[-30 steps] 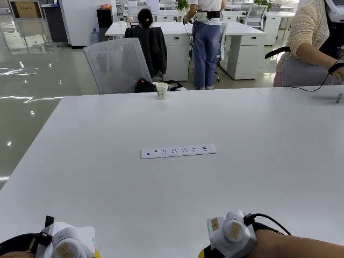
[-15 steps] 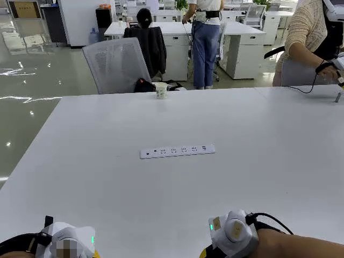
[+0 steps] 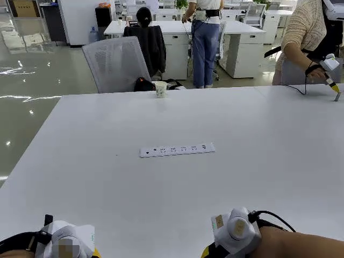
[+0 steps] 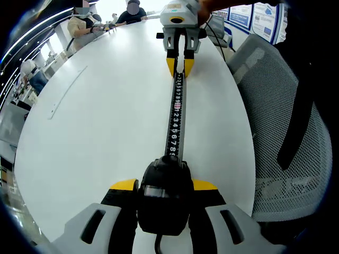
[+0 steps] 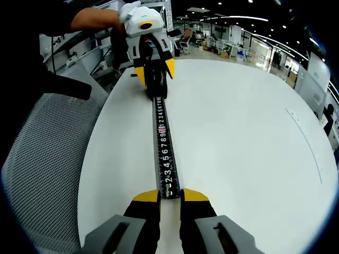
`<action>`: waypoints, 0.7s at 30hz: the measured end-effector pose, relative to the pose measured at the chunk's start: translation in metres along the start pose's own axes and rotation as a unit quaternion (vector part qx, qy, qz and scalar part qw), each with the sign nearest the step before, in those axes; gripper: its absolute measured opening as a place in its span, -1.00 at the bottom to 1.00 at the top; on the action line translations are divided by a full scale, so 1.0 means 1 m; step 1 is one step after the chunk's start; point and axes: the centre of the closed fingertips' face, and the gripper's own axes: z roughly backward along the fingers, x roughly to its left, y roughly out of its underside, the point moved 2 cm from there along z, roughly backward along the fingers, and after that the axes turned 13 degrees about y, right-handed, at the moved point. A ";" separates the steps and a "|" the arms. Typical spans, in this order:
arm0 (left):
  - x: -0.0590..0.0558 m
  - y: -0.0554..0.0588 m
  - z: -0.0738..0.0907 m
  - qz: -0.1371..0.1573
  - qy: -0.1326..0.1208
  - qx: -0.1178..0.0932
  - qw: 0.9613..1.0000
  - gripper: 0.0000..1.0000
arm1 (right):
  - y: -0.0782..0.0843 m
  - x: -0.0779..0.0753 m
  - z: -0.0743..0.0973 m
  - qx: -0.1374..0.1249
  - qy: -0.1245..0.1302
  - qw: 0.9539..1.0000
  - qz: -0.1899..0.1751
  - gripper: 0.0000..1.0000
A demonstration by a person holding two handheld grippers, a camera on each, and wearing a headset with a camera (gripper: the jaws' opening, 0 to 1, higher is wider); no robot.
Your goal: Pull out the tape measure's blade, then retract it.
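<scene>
Numerals 2 to 9 on blade (image 5: 162,151)

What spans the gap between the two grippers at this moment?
The pulled-out blade, lying over the white table: it runs from the case clamped in the left gripper to its tip, pinched by the right gripper. Both gripper views show it.

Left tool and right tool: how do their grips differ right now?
The left tool clamps the black tape measure case, jaws spread wide; the right tool pinches the end of the blade, jaws nearly together. Both have yellow tips, and the blade runs taut between them above the white table.
</scene>
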 end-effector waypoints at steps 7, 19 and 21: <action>0.000 -0.001 0.000 0.000 0.001 0.000 1.000 -0.38 | 0.004 -0.001 0.003 0.003 0.001 1.000 -0.003 -0.80; 0.000 -0.001 0.000 -0.001 0.000 0.000 1.000 -0.38 | 0.009 -0.002 0.007 0.007 0.004 1.000 -0.004 -0.80; 0.000 -0.002 0.000 -0.001 0.000 0.001 1.000 -0.38 | 0.010 -0.002 0.007 0.008 0.005 1.000 -0.003 -0.80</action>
